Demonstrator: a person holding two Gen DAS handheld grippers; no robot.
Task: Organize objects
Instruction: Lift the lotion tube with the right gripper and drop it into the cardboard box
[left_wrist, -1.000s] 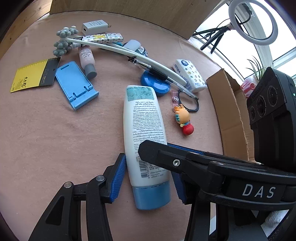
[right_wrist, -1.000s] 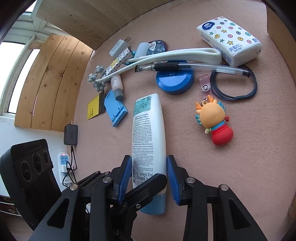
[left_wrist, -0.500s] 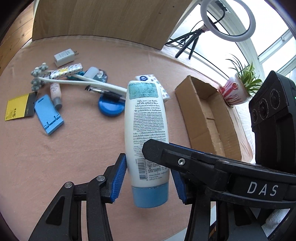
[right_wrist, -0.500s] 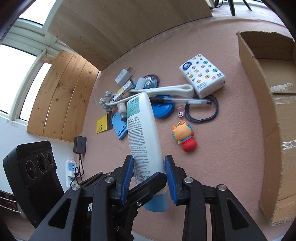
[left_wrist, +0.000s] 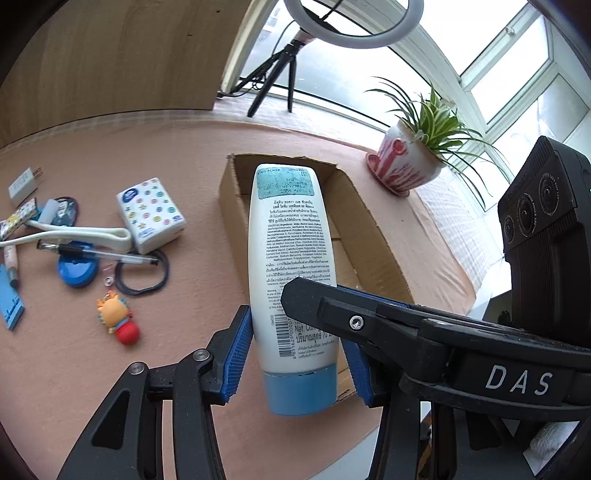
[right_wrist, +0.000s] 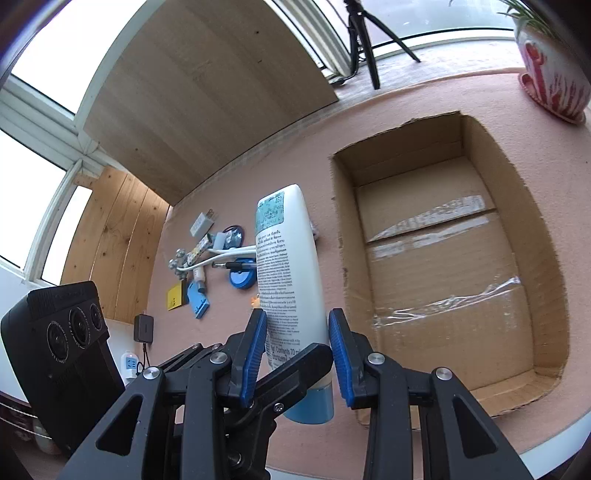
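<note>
A white lotion tube with a blue cap (left_wrist: 291, 273) is held in the air between both grippers. My left gripper (left_wrist: 295, 350) and my right gripper (right_wrist: 297, 354) are both shut on its lower end, near the cap. The tube (right_wrist: 291, 273) points toward an open, empty cardboard box (right_wrist: 443, 266). In the left wrist view the tube hangs over the near left wall of the box (left_wrist: 369, 229). The other loose objects lie on the pink mat at the left: a tissue pack (left_wrist: 149, 214), a pen (left_wrist: 99, 254), a blue lid (left_wrist: 77, 267) and an orange toy keychain (left_wrist: 116, 315).
A black hair tie (left_wrist: 142, 277), a white shoehorn (left_wrist: 74, 236), a white charger (left_wrist: 22, 184) and a blue phone stand (right_wrist: 197, 299) lie at the left. A potted plant (left_wrist: 410, 162) stands beyond the box. A ring light tripod (left_wrist: 280, 70) stands at the back. The table's front edge is near.
Both grippers have lifted the lotion tube off the mat and carried it right, up to the cardboard box. The other objects have stayed in place.
</note>
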